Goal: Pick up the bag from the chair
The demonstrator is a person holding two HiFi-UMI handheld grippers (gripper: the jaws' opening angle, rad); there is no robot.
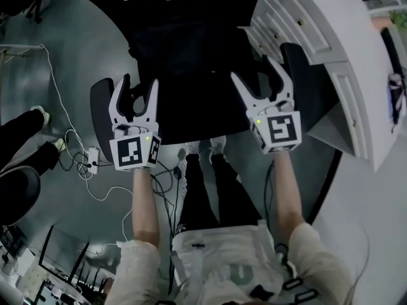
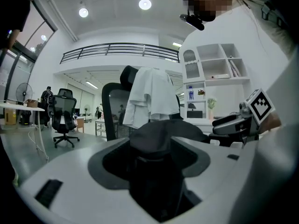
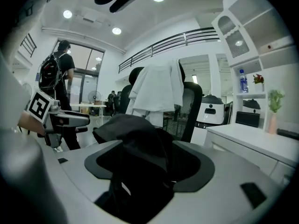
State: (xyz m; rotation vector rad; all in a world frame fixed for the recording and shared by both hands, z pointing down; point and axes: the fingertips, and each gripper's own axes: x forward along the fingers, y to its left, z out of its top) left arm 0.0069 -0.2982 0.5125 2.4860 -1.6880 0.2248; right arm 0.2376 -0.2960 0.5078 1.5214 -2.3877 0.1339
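Left gripper: the white left gripper with its marker cube [image 1: 137, 86] hung low over the seat. Its jaws were spread wide with a hump of bag cloth sitting in the gap, not pinched.
Right gripper: same deal for the white right gripper [image 1: 257, 72]. Jaws were wide apart with bag fabric bunched up between them, nothing clamped.
Bag: the floppy black fabric bag [image 1: 184, 75] lay on the chair seat, between and under both grippers. It was honestly hard to pick out against the dark seat from the head view, way clearer in the two gripper views.
Chair: a black office chair with padded armrests [image 1: 99, 110], one armrest just outside each gripper.
Chair back: a white cloth garment [image 2: 152, 94] was draped over the top of it.
Bench: a long white bench with drawers [image 1: 331, 49] stood just to the right of the chair.
Floor: glossy grey floor [image 1: 76, 56] all around.
Way back: a white open shelf unit [image 2: 215, 69], and a second black office chair [image 2: 63, 113] off to the left.
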